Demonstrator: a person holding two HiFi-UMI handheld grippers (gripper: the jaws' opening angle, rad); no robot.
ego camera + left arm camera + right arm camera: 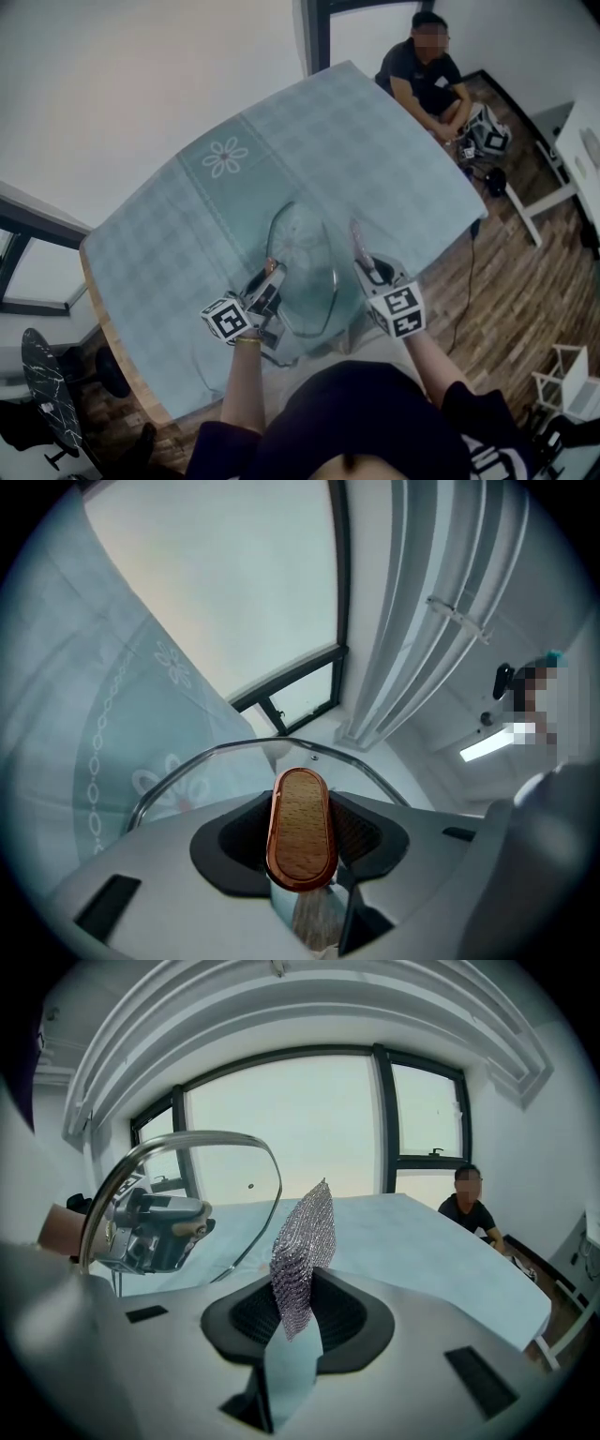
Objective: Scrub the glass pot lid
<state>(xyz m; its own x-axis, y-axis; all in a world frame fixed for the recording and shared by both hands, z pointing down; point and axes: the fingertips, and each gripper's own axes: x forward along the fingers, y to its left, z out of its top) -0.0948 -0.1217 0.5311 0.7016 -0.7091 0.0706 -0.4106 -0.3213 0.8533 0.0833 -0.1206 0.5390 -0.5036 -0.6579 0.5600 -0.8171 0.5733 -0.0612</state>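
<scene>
The glass pot lid (305, 267) with a metal rim is held up on edge above the pale green tablecloth (375, 159). My left gripper (270, 283) is shut on the lid's oval wooden handle (300, 829), and the lid's rim (234, 752) arcs just beyond the jaws. My right gripper (361, 261) stands just right of the lid and is shut on a silvery mesh scrubber (305, 1246), which sticks up from the jaws. In the right gripper view the lid (187, 1204) and the left gripper (150, 1224) show at the left, apart from the scrubber.
A person (427, 75) sits on the wooden floor beyond the table's far right corner, with gear (487, 136) beside them. White furniture (572, 159) stands at the right, a black stool (47, 375) at the lower left. Windows (291, 1138) face the table.
</scene>
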